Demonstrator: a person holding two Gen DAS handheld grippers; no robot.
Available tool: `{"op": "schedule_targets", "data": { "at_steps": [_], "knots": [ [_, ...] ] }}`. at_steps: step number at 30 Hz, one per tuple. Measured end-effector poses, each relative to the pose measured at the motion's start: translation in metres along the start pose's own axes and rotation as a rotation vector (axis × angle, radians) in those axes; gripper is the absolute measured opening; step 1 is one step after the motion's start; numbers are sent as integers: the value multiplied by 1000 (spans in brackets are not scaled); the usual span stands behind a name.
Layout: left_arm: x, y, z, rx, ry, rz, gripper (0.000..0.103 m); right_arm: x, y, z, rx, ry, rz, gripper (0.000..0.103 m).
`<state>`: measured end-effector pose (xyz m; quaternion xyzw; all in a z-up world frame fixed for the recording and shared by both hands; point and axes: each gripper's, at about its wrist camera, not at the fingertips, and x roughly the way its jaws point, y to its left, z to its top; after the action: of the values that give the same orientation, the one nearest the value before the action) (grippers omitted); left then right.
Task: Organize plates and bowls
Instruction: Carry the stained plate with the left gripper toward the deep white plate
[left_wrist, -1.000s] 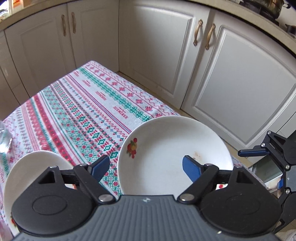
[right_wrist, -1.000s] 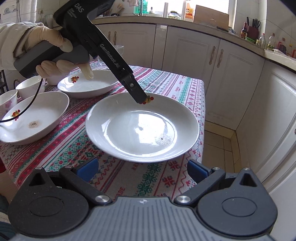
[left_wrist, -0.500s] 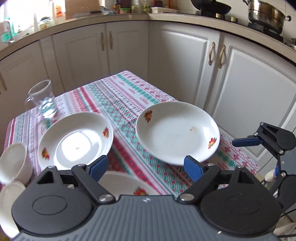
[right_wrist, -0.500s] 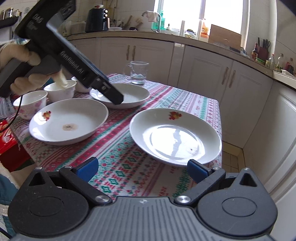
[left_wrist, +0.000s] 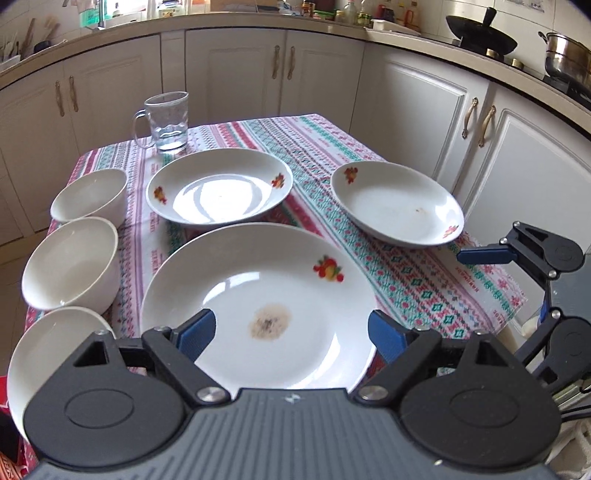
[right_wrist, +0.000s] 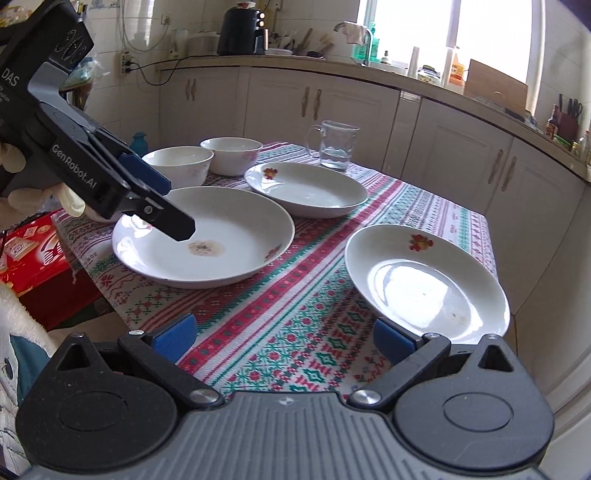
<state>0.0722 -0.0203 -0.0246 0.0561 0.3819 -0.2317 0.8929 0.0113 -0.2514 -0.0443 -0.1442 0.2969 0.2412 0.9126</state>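
Three white plates with fruit prints lie on the patterned tablecloth (left_wrist: 424, 280). The plate with a brown stain (left_wrist: 258, 306) (right_wrist: 221, 240) is nearest. A second plate (left_wrist: 219, 188) (right_wrist: 306, 188) sits behind it, and a third plate (left_wrist: 397, 203) (right_wrist: 424, 280) lies near the table's right edge. Three white bowls (left_wrist: 72, 262) line the left side. My left gripper (left_wrist: 291, 332) (right_wrist: 173, 206) hovers open over the stained plate's near rim, nothing between its fingers. My right gripper (right_wrist: 284, 336) (left_wrist: 498, 288) is open above the cloth, its right finger close to the third plate's rim.
A glass mug (left_wrist: 166, 122) with some water stands at the table's far side. A red box (right_wrist: 33, 251) sits low beside the table's left edge. White cabinets (left_wrist: 413, 110) close in behind and to the right, with a narrow floor gap.
My left gripper swung away from the right-hand plate and now hangs over the stained plate, jaws slightly wider. My right gripper drew back and turned left, so the right-hand plate sits off to its right.
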Motion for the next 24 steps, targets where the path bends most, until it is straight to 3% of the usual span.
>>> {"op": "schedule_targets", "data": {
  "at_steps": [8,14,24],
  "knots": [
    [-1,4,-4,78,42,14,89,15,14,5,-27,24,48,103],
    [8,16,11,133,107,-9,89,31,23,7,-65,38,113,103],
    [39,51,49,50,216,-24,89,61,24,11,-70,16,185,103]
  ]
}}
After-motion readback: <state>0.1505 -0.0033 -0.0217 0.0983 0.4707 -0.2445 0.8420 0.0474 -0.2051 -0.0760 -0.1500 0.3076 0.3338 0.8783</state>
